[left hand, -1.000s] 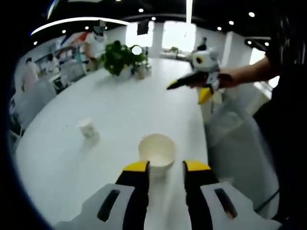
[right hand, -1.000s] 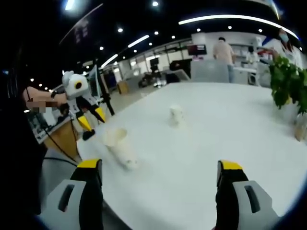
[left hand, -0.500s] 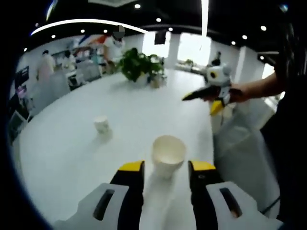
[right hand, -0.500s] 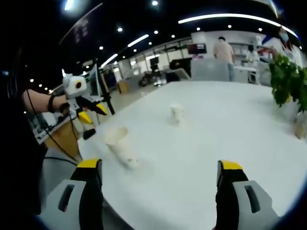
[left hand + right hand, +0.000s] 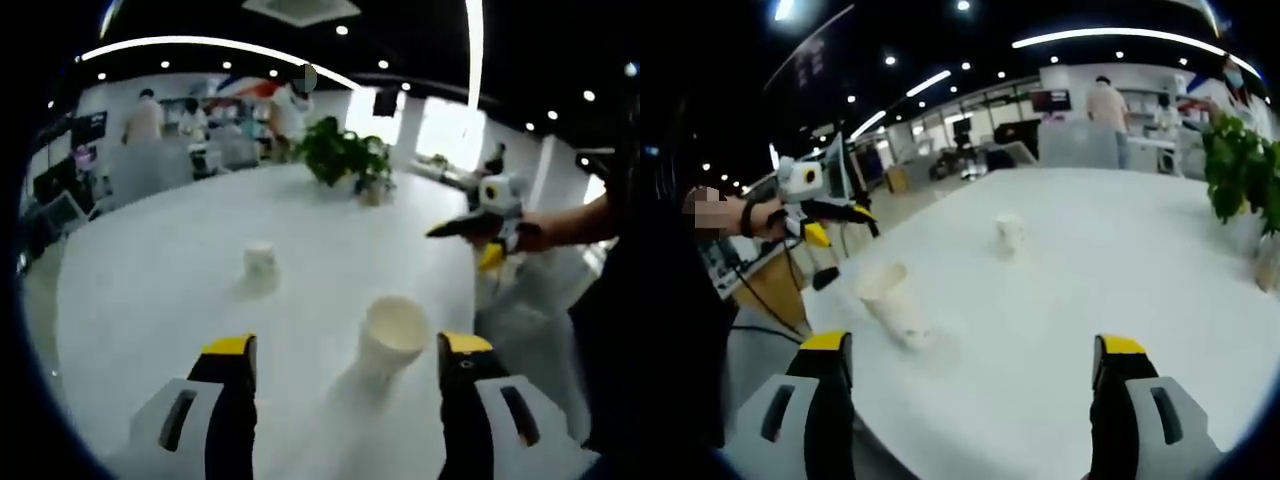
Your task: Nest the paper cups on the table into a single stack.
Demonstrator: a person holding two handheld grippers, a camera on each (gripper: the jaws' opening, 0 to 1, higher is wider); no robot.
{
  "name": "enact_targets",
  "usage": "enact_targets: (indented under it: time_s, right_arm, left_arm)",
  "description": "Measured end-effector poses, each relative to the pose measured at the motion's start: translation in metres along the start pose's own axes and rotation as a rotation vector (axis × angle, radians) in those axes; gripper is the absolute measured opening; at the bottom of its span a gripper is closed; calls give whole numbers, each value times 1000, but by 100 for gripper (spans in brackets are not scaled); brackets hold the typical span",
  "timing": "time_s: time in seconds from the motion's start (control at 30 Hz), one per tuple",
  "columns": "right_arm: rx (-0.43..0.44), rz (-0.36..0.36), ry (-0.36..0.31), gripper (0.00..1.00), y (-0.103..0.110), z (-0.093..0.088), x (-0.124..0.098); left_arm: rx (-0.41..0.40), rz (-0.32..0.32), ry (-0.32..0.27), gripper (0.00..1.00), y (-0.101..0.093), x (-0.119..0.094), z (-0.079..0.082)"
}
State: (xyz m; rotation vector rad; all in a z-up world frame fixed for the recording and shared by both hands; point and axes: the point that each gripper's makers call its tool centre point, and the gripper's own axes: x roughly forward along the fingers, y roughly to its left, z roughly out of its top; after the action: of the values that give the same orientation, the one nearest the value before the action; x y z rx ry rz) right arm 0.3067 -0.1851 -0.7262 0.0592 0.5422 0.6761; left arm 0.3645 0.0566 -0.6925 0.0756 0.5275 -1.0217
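Two white paper cups stand apart on the white table [image 5: 150, 290]. The nearer, larger cup [image 5: 393, 335] stands upright ahead of my left gripper [image 5: 347, 345], close to its right jaw; the jaws stand wide apart and hold nothing. A smaller cup [image 5: 260, 262] sits farther back to the left. In the right gripper view the near cup [image 5: 890, 300] stands by the table's left edge and the far cup [image 5: 1009, 235] mid-table. My right gripper [image 5: 973, 346] is open and hangs over the table's edge. The left gripper [image 5: 835, 212] hovers left of the near cup.
A potted plant [image 5: 345, 155] stands at the far end of the table, also seen as the plant [image 5: 1240, 165] on the right. People stand by counters beyond. The right gripper [image 5: 470, 240], held in a hand, hangs off the table's right edge.
My left gripper's jaws have spread much wider. The left gripper view has swung, so the near cup now lies toward the right jaw. The right gripper has held still.
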Motion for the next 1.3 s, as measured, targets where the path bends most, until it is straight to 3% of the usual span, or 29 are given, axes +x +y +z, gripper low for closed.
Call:
enact_targets:
  time_s: [0.2,0.4,0.87,1.3]
  right_arm:
    - [-5,3,1,98,1,1,2]
    - [0,6,-3,98,2,1,3]
    - [10,-2,5,98,1,-5,0]
    - [16,21,16,98,7,-10,5]
  left_arm:
    - [-14,24,-43,79,6,-3,7]
    - [-28,70,-105,99,13,-2,16]
    - [-43,69,-98,99,20,6,15]
    - [-60,106,-119,99,54,35,22]
